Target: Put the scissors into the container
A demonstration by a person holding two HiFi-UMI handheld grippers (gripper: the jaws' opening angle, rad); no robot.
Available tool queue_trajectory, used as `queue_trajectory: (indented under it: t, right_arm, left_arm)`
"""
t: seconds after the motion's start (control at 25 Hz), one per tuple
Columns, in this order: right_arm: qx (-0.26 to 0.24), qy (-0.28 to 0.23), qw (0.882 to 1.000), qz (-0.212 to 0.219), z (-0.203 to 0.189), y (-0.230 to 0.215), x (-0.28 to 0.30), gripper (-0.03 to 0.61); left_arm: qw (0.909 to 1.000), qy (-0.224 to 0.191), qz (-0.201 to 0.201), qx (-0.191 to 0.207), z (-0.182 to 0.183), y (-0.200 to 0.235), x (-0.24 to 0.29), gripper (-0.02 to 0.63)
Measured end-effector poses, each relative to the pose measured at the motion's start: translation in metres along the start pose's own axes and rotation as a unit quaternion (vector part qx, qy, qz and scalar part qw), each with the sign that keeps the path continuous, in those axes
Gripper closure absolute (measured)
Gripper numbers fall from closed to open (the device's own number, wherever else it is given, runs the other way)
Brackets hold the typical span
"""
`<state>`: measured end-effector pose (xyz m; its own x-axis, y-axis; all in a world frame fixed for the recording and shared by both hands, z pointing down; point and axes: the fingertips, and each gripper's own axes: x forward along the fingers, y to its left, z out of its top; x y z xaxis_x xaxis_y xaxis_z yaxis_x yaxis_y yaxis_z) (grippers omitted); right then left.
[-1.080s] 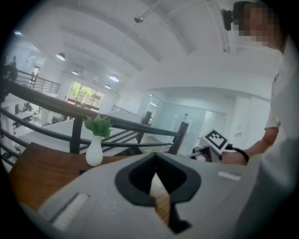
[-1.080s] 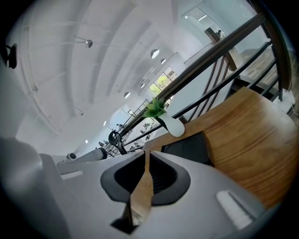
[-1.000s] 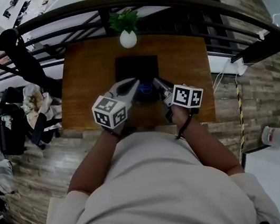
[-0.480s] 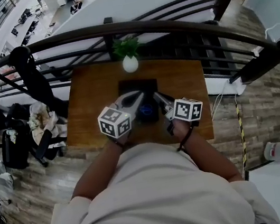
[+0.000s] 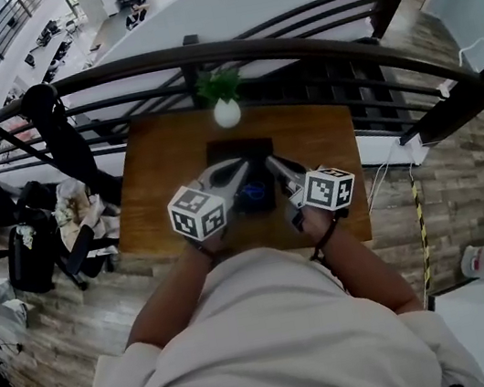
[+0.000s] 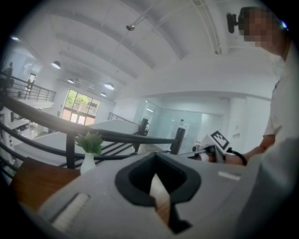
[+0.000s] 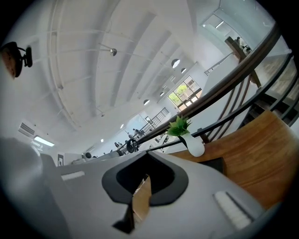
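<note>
In the head view a black square container lies on the wooden table. A small blue thing, possibly the scissors, shows at its near edge, too small to tell. My left gripper and right gripper hover over the near part of the container, tips angled toward each other, with the blue thing between and below them. Both point up and away from the table: the left gripper and the right gripper show their jaws together with nothing between them.
A white vase with a green plant stands at the table's far edge, past the container. A dark curved railing runs behind the table. Bags and clutter lie on the floor to the left. The right gripper's marker cube shows in the left gripper view.
The head camera has tilted, so the table sits lower in the picture. Both grippers stay over the near edge of the black container, barely moved.
</note>
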<state>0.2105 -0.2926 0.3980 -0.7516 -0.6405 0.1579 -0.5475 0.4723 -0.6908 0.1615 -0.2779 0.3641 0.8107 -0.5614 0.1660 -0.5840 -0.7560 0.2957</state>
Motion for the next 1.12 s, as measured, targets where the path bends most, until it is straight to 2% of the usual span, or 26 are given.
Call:
queue_trajectory:
  t: [0.08, 0.24, 0.4, 0.64, 0.84, 1.12]
  right_arm:
    - [-0.019, 0.006, 1.000, 0.022, 0.003, 0.011, -0.002, 0.574]
    - [-0.100, 0.011, 0.994, 0.049, 0.016, 0.031, -0.006, 0.573]
    - [-0.150, 0.010, 0.986, 0.067, 0.021, 0.050, -0.007, 0.574]
    - [-0.146, 0.009, 0.986, 0.077, 0.014, 0.062, -0.005, 0.574]
    - [-0.157, 0.019, 0.985, 0.062, -0.003, 0.065, 0.002, 0.573]
    - [-0.142, 0.009, 0.989, 0.046, -0.027, 0.087, 0.012, 0.574]
  left_arm:
    - [0.9999, -0.007, -0.005, -0.007, 0.006, -0.005, -0.005, 0.612]
    - [0.9996, -0.026, -0.011, -0.009, 0.023, -0.010, -0.016, 0.612]
    - [0.9979, -0.048, -0.017, -0.039, 0.033, -0.009, -0.030, 0.612]
    - [0.9992, -0.030, -0.027, 0.004, 0.029, -0.015, -0.037, 0.612]
    - [0.9993, -0.014, -0.034, 0.009, 0.019, -0.014, -0.053, 0.612]
    - [0.9986, 0.004, -0.050, 0.017, 0.002, -0.013, -0.094, 0.612]
